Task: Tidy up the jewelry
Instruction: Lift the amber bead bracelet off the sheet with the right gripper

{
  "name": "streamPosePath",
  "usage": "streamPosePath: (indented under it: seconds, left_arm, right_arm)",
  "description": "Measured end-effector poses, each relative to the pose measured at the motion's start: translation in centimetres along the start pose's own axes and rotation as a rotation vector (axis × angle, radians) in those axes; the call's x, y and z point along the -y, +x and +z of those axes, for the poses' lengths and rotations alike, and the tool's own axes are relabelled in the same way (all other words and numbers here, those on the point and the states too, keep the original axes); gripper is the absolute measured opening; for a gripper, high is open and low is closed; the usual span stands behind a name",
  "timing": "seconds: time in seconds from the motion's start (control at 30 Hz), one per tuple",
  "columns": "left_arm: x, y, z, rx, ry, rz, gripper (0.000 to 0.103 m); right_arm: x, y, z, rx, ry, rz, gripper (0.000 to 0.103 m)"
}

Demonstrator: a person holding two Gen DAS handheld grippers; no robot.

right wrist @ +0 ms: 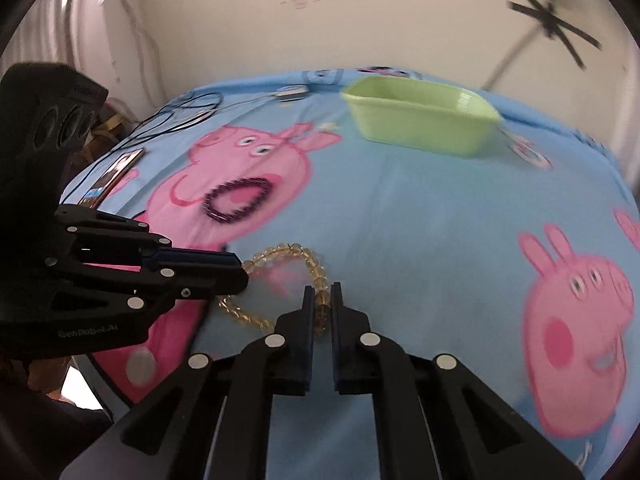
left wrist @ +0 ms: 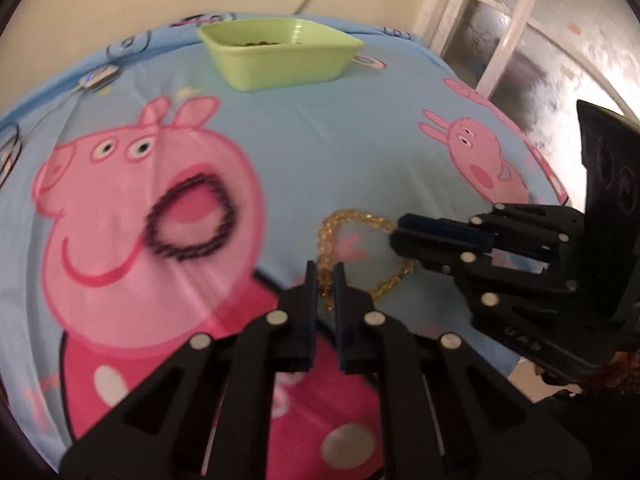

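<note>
A yellow bead bracelet [left wrist: 340, 222] lies on the blue cartoon-pig cloth [left wrist: 320, 152]; it also shows in the right wrist view [right wrist: 288, 252]. My left gripper [left wrist: 325, 276] is shut on one side of the yellow bracelet. My right gripper [right wrist: 323, 296] is shut on the opposite side; it shows from the side in the left wrist view [left wrist: 396, 236]. The left gripper shows in the right wrist view [right wrist: 240, 270]. A dark purple bead bracelet [left wrist: 192, 216] lies to the left on the pig's face, also seen in the right wrist view [right wrist: 236, 200]. A green bin [left wrist: 280, 52] stands at the far edge, with small items inside.
The green bin also shows in the right wrist view [right wrist: 420, 112]. A phone [right wrist: 112, 176] and black cables [right wrist: 180, 112] lie at the cloth's left edge. A small blue-white device [left wrist: 98, 78] sits at the far left. A window [left wrist: 540, 40] is on the right.
</note>
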State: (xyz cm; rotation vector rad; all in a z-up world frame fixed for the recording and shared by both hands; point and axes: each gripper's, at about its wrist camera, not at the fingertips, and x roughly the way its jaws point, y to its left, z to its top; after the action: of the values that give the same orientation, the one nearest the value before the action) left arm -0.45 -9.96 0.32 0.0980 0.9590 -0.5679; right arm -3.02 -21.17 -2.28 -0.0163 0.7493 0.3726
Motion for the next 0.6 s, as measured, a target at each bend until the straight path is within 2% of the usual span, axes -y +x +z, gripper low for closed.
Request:
streamPosePath:
  seconds: [0.1,0.2,0.6]
  left_arm:
    - [0.9,0.6,0.6,0.01,0.025,0.036,0.007]
    - [1.3,0.7,0.6,0.017,0.025,0.058,0.007]
    - [1.2,0.2,0.0,0.025,0.019,0.073,0.008]
  right_arm:
    - [1.6,-0.8,-0.8,0.016,0.063,0.022,0.0]
    - [1.7,-0.9,-1.0,0.025,0.069,0.028,0.0]
    - [2.0,-0.7,-1.1,0.04,0.091,0.043,0.0]
